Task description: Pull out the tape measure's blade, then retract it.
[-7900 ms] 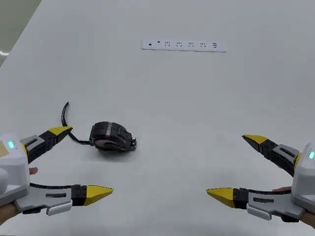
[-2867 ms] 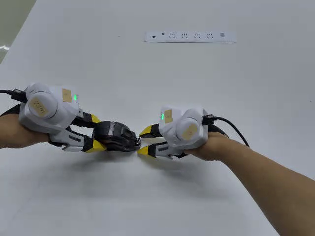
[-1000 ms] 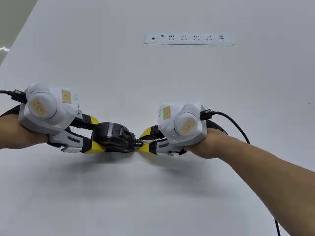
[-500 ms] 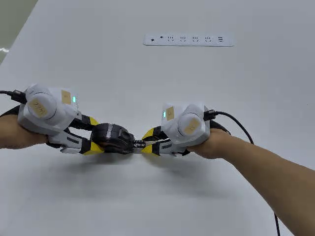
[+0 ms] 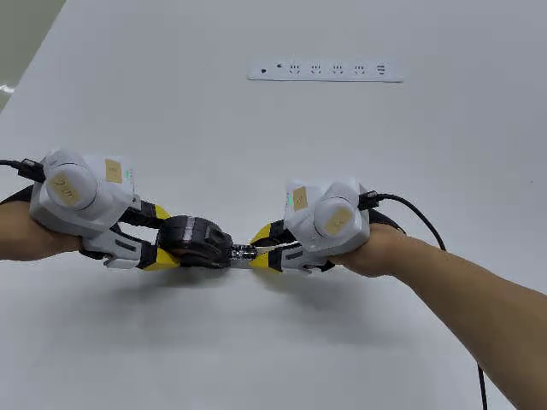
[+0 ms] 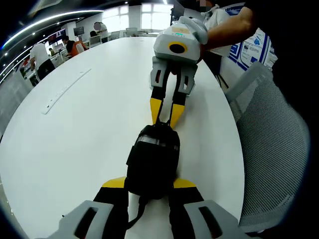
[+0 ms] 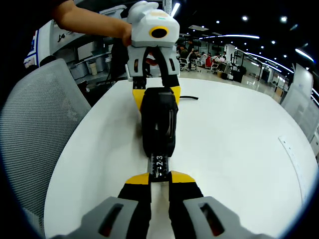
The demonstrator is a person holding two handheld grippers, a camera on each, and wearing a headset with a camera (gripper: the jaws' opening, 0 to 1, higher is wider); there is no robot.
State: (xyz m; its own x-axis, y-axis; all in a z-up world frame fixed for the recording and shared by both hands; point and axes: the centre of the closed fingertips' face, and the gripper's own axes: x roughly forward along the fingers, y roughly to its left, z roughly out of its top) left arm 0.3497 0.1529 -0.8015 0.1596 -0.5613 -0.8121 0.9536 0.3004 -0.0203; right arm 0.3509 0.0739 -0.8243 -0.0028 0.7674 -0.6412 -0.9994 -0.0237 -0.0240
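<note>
A black tape measure (image 5: 195, 241) lies on the white table (image 5: 256, 145). My left gripper (image 5: 167, 235) is shut on its case (image 6: 153, 158). A short length of blade (image 7: 159, 166) with printed numbers sticks out of the case (image 7: 158, 122). My right gripper (image 5: 262, 248) is shut on the blade's end (image 5: 242, 252), its yellow fingertips (image 7: 180, 177) clamped on both sides. In the left gripper view the right gripper (image 6: 164, 112) faces mine, tips meeting at the case's mouth. In the right gripper view the left gripper (image 7: 152, 94) holds the case from behind.
A white power strip (image 5: 325, 70) lies flat at the far side of the table. A black cable (image 5: 419, 224) trails from the right gripper across the table. A grey mesh chair (image 6: 269, 149) stands beside the table edge. People sit in the distance.
The right gripper has shut on the blade tip and moved slightly right, drawing a short length of blade out. The left gripper keeps its hold on the case.
</note>
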